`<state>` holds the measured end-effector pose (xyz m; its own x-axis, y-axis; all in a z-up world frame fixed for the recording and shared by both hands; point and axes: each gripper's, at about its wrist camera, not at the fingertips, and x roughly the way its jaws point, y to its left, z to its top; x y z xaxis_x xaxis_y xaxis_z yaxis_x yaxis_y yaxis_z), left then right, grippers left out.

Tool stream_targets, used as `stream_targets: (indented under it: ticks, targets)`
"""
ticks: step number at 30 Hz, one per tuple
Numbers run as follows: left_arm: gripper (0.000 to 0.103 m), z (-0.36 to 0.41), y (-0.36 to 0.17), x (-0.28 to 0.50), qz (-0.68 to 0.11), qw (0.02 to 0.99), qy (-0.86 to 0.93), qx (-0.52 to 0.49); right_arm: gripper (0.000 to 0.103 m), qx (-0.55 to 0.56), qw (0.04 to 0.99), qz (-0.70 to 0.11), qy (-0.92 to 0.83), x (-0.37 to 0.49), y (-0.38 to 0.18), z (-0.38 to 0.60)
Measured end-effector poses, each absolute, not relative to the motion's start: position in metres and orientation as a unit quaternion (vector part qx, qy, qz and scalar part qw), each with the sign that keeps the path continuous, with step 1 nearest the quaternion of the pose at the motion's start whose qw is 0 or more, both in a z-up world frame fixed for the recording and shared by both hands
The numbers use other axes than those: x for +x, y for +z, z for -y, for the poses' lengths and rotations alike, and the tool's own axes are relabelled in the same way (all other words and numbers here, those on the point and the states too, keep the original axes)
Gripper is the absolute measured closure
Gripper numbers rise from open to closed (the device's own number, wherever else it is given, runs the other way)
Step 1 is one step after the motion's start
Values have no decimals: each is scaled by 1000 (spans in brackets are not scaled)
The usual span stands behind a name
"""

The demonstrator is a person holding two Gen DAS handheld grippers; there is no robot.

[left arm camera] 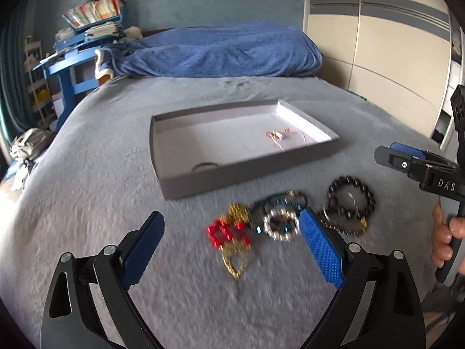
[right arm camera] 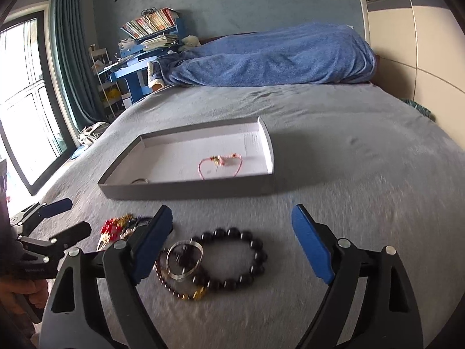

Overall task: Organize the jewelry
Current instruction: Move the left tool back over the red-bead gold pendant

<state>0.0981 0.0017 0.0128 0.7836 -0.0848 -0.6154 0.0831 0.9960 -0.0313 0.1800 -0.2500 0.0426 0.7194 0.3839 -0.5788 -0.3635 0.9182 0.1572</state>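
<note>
Open bed (right arm camera: 363, 160) lies right of the tray (right arm camera: 186, 187); your way in crosses clustered jewelry (left arm camera: 255, 224) and the beaded bracelet (right arm camera: 232, 258), over the tray's low front wall.

Both wrist views low, facing tray (left arm camera: 174, 187)

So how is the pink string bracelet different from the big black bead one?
The pink string bracelet is thin cord and lies inside the grey box. The black bead bracelet is chunky with round beads and lies on the grey blanket, outside the box. Neither is held.
</note>
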Motion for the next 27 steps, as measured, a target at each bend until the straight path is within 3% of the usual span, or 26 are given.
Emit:
stream_targets:
  ticks: [21,27]
  targets:
    - [22,-6,-18,104,-377,926,-24,-4,20,22,934,-321,157,140,14,244]
    - [34,-8,-26,115,-400,916,-17,-12,19,-12,933,-322,161,138,12,231]
